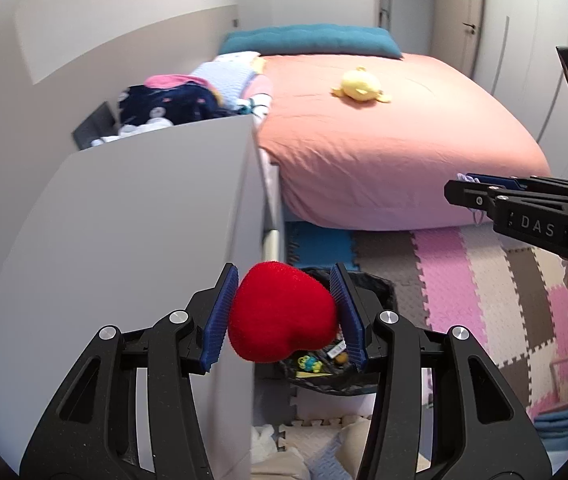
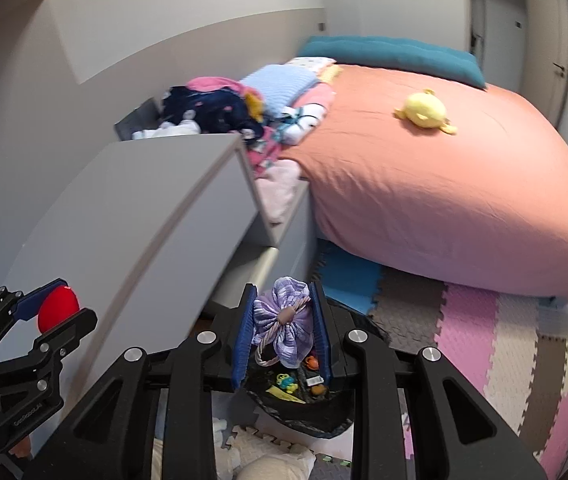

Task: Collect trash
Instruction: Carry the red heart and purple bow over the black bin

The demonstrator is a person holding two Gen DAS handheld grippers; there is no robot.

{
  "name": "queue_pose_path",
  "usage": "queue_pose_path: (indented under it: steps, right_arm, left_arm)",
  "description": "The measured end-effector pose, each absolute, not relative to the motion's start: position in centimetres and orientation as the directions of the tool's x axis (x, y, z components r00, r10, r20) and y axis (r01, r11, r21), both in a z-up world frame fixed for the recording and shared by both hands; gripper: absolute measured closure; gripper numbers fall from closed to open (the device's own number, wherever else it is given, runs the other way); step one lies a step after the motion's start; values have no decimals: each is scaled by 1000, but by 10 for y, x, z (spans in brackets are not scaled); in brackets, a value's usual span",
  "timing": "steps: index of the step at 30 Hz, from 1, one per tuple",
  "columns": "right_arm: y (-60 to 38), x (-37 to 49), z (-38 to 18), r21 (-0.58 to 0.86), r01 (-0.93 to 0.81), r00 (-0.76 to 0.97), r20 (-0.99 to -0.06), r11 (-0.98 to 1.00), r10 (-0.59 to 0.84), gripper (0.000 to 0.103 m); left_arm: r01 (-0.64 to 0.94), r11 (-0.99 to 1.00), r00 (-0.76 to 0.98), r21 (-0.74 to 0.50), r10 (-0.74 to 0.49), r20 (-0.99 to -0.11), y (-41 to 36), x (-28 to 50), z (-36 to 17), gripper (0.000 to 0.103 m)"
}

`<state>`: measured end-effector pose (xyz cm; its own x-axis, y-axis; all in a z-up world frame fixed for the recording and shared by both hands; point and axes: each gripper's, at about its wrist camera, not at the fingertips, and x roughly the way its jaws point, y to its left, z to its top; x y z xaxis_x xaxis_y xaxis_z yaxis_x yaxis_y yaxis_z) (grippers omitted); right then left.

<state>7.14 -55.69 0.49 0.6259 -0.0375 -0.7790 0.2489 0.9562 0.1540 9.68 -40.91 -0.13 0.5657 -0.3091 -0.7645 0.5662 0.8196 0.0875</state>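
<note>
Both grippers, left clamping red plush, right clamping purple pouch, are needing centring over bin before letting go.

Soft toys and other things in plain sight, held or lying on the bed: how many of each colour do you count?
Red: 1, red plush heart in the left gripper
Purple: 1, purple drawstring pouch in the right gripper
Yellow: 1, yellow plush toy on the bed
Total: 3
</note>
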Motion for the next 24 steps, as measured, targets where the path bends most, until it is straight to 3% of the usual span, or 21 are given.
queue_pose_path:
  steps: [24]
  right_arm:
    - [-604,65,-19,139,342,581,-809,929,-92,76]
  left_arm:
    - [652,753,497,90,-335,-800,-460,100,-23,56]
